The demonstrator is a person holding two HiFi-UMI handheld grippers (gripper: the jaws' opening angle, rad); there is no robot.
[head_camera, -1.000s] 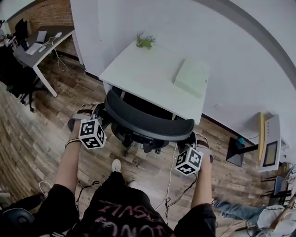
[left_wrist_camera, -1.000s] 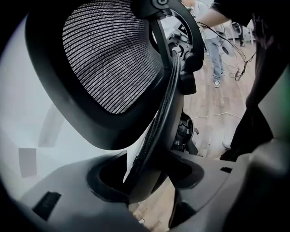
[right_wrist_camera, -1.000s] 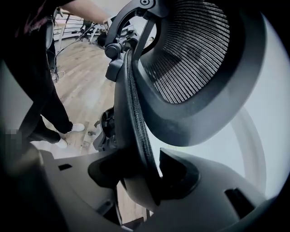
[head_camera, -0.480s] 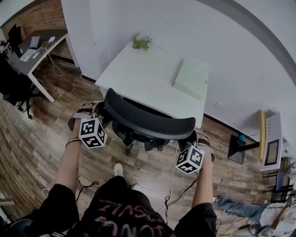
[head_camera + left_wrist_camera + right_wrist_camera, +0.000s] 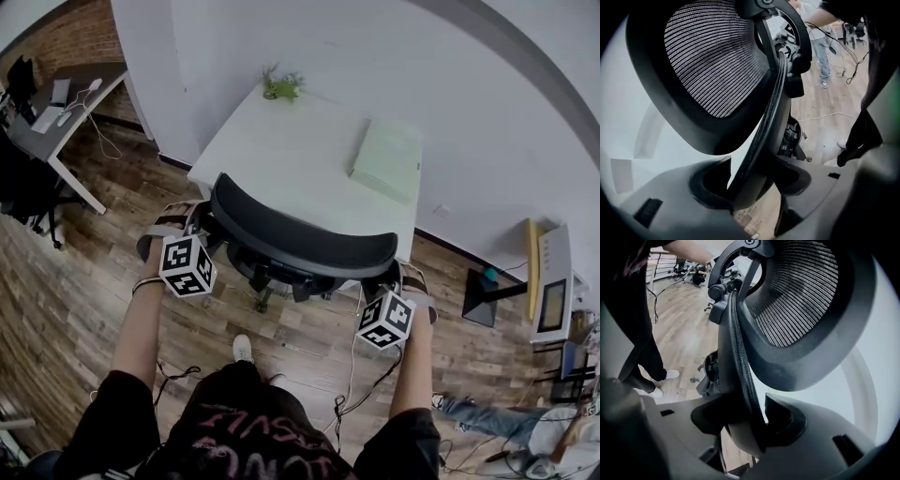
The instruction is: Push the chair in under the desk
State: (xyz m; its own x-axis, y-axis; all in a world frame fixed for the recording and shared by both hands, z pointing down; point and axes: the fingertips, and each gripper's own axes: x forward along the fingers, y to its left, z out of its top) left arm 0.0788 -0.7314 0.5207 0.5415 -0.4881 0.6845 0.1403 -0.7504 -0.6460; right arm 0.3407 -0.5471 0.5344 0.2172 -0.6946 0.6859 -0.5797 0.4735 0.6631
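Observation:
A black mesh-backed office chair [image 5: 298,241] stands at the front edge of a white desk [image 5: 300,155], its seat partly under the top. My left gripper [image 5: 199,225] is shut on the left edge of the chair back [image 5: 768,117]. On the opposite end, my right gripper [image 5: 392,281] is shut on the back's right edge [image 5: 738,357]. In both gripper views the back's rim passes between the jaws [image 5: 749,180] [image 5: 750,420]. The chair's base and wheels [image 5: 272,281] show below the back in the head view.
On the desk lie a pale green book [image 5: 386,159] and a small potted plant [image 5: 281,86]. White wall stands behind the desk. A second desk [image 5: 61,103] with a dark chair is at far left. A black stand [image 5: 483,300] and cables lie on the wood floor.
The chair has moved forward toward the desk with both grippers holding its back; the seat is further under the top, and the person has stepped forward.

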